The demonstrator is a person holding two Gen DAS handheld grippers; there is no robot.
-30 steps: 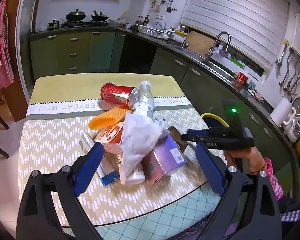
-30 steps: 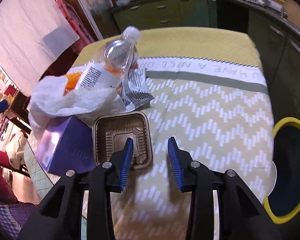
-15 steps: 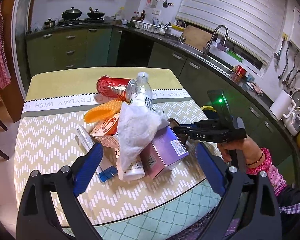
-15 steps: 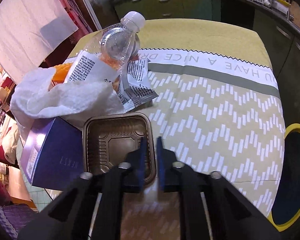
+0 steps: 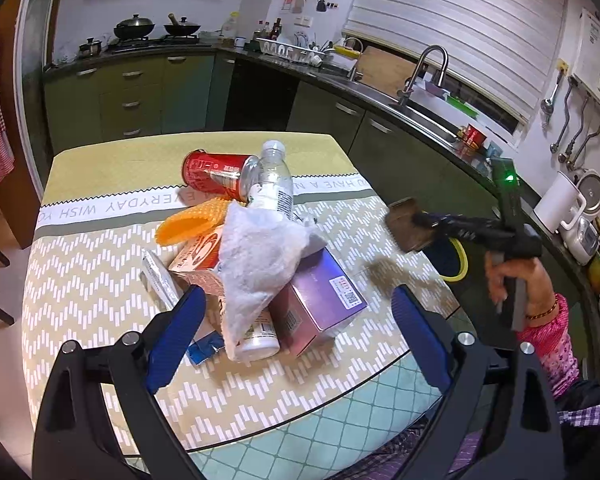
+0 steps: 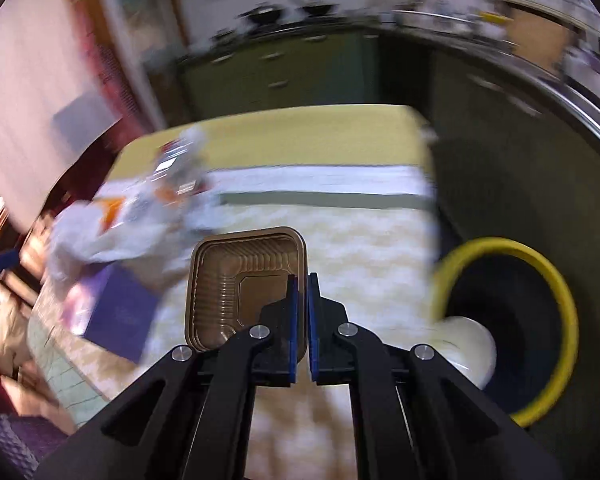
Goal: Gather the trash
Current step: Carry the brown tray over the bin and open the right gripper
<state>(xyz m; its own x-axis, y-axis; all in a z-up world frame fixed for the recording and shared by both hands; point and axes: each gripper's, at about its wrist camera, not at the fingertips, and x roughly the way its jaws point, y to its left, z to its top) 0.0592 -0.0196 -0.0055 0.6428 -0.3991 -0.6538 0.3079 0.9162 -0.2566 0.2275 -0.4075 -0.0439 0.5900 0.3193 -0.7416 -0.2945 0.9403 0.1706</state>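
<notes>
From the left wrist, the left claw (image 5: 296, 344) gapes empty over a heap on the surface (image 5: 100, 280): red can (image 5: 216, 176), bottle (image 5: 276, 184), purple box (image 5: 320, 304), all uncollected. From the right wrist, the right claw (image 6: 302, 312) pinches the brown tray (image 6: 236, 280) rim, aloft beside the yellow-rimmed bin (image 6: 540, 320).

A steel faucet (image 5: 428, 68) is standing over the sink; a dish rack (image 5: 290, 50) is sitting left of it, and a white kettle (image 5: 560, 202) is resting to its right.
</notes>
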